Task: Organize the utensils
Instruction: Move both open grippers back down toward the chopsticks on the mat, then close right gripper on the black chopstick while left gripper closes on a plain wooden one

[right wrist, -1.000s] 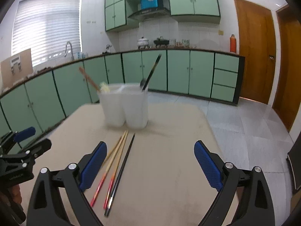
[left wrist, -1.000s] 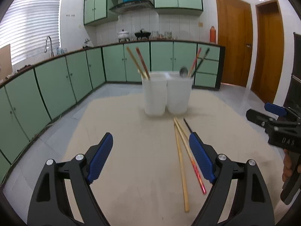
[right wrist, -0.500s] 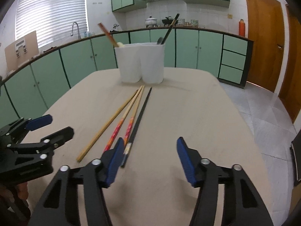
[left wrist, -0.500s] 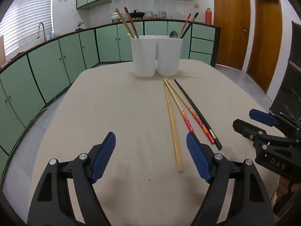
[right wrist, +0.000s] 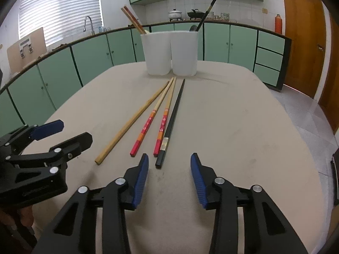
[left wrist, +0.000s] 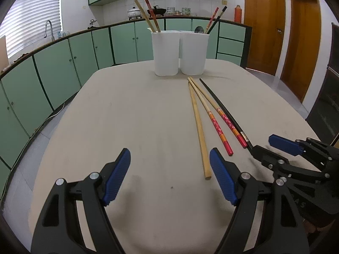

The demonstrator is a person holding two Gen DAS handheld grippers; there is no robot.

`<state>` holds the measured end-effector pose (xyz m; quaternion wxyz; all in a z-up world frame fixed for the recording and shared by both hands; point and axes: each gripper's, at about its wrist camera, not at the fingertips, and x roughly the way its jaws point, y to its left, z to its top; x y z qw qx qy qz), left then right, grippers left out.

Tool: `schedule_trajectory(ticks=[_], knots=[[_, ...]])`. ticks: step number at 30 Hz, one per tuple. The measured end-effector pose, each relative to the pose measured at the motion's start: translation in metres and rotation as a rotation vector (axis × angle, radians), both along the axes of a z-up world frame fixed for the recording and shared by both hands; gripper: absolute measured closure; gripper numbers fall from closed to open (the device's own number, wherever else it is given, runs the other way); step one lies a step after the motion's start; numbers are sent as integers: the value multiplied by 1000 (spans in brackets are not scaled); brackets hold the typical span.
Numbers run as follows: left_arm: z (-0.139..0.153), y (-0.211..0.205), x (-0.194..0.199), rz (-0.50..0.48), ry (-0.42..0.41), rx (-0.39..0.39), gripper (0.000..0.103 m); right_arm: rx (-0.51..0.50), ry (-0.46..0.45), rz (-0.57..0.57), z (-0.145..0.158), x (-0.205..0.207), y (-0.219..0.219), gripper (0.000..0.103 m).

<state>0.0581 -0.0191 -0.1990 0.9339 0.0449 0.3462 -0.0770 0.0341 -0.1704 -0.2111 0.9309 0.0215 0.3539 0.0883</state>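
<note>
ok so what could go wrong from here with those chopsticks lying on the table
1. The black chopstick lies right beside a red-patterned chopstick; the open right gripper, aimed at their near ends, might pinch both or nudge one away.
2. The left gripper hangs open close by, near the plain bamboo chopstick; the two grippers could bump.
3. The two white cups already hold tilted utensils, which might block insertion.

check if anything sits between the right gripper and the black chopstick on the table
Nothing visible does. The right gripper is open, and the black chopstick ends on bare table just ahead of its left jaw. The two red-handled chopsticks lie alongside on the left, not in the path.
</note>
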Motion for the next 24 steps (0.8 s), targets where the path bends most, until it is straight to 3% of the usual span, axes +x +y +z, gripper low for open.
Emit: schedule_trajectory(ticks=[12, 14, 16, 24], knots=[[-7, -1, 1, 12, 3, -3, 28, -42, -24, -40, -6, 2, 9, 76], [-7, 0, 2, 13, 3, -7, 28, -44, -25, -40, -7, 2, 9, 83], [-7, 0, 2, 9, 3, -7, 28, -41, -23, -41, -7, 3, 8, 96], [-13, -11, 4, -28, 33, -10, 31, 12, 2, -89, -4, 6, -16, 97]])
